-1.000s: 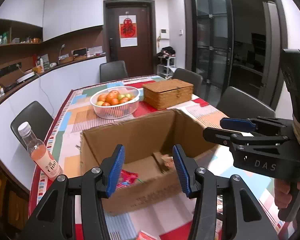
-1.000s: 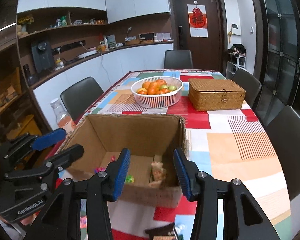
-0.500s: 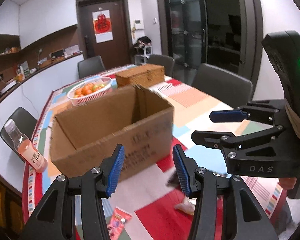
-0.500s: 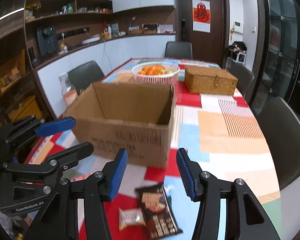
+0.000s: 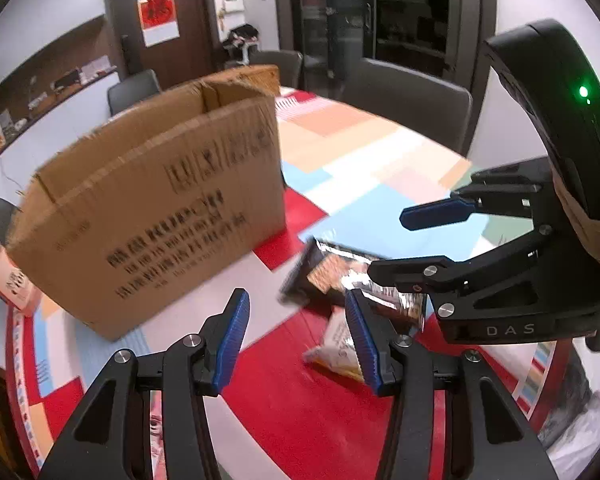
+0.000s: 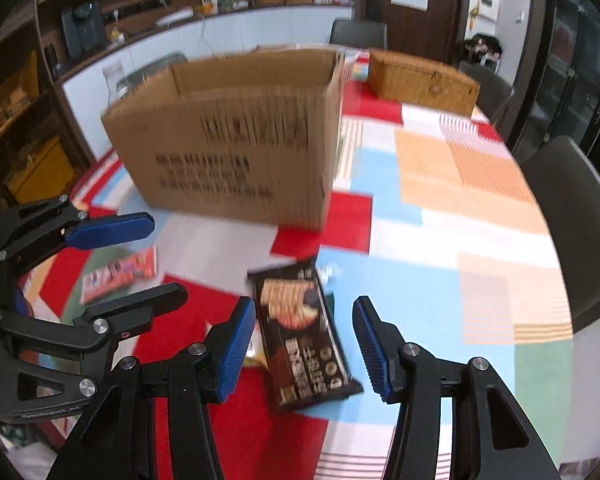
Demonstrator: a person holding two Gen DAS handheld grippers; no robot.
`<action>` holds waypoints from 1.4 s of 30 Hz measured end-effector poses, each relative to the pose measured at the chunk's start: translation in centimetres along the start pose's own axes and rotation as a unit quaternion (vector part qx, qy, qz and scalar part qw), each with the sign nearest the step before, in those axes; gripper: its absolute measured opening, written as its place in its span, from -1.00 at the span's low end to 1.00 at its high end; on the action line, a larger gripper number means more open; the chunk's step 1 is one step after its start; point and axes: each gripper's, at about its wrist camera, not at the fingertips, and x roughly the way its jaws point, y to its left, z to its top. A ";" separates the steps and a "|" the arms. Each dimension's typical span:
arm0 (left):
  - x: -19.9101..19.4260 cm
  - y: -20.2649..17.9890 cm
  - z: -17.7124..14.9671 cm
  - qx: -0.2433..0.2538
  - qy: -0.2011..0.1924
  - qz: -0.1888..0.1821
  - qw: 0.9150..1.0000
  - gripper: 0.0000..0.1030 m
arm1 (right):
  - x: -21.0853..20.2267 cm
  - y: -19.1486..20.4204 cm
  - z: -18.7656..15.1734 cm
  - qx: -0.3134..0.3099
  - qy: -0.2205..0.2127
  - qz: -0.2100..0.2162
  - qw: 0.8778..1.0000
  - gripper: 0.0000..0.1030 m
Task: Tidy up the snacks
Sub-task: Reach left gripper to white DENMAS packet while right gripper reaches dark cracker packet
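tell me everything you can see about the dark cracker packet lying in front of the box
The dark cracker packet is a long, flat, glossy wrapper, dark brown to black, printed with round crackers and pale lettering; its sealed ends look silvery. It lies flat on the patchwork tablecloth, near the cardboard box but apart from it, angled slightly. A small pale snack packet sits against one end. The right hand-held gripper is open with a finger on either side of it, not touching as far as shows.
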 end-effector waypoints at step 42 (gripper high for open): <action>3.5 1.5 -3.2 -0.085 0.067 -0.034 0.994 -0.19 | 4.1 0.9 -0.8 -0.040 0.064 0.008 0.997 0.01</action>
